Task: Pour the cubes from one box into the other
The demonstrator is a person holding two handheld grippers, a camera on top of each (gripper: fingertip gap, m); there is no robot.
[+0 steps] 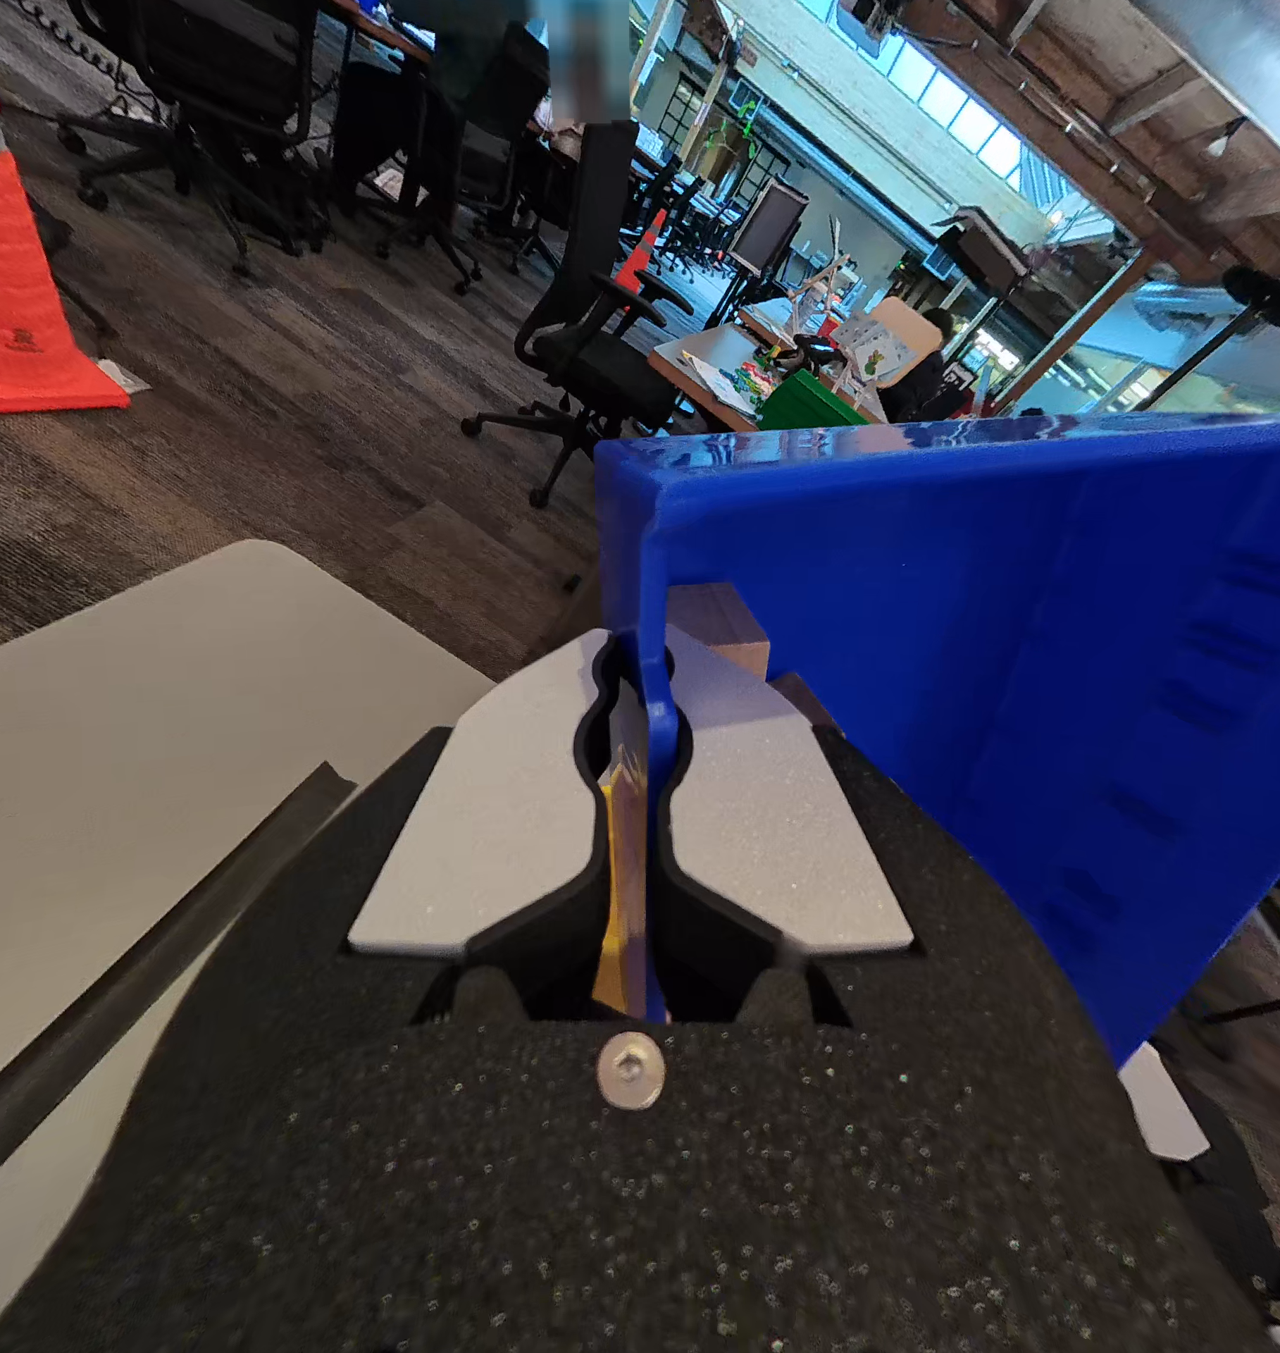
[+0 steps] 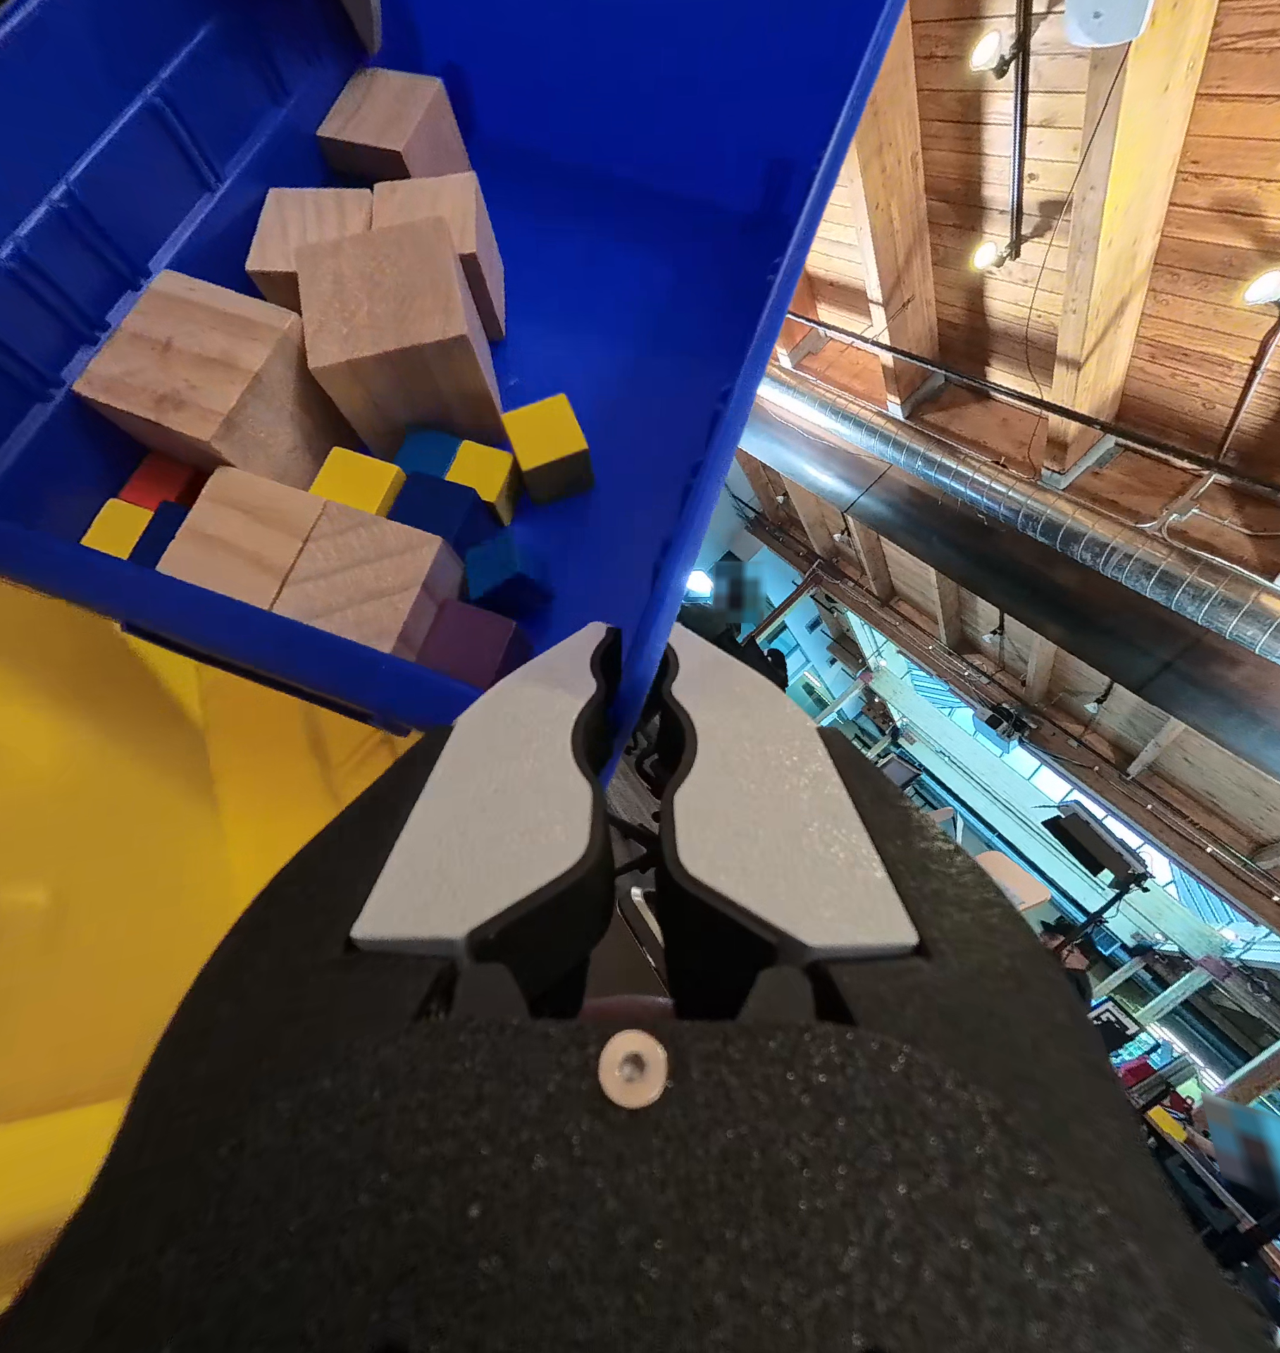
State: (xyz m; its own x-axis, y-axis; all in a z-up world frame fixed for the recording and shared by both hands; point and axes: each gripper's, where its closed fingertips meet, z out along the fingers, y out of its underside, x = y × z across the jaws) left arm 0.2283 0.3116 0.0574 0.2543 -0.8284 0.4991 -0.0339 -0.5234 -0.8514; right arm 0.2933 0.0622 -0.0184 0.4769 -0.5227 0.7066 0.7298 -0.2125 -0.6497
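A blue box (image 1: 951, 659) is held up and tilted by both grippers. My left gripper (image 1: 644, 703) is shut on one side wall, with a wooden cube (image 1: 717, 622) showing just inside. My right gripper (image 2: 633, 703) is shut on the opposite wall of the blue box (image 2: 622, 220). Several large wooden cubes (image 2: 395, 315) and small coloured cubes (image 2: 549, 446) are piled against the box's low end wall. A yellow box (image 2: 110, 842) lies right under that low end. A strip of yellow also shows between the left fingers.
A grey table (image 1: 146, 732) lies to the left below the left gripper. An orange cone (image 1: 7, 256) and black office chairs (image 1: 593, 329) stand on the carpet beyond. The right wrist view looks up at wooden beams and a metal duct (image 2: 988, 476).
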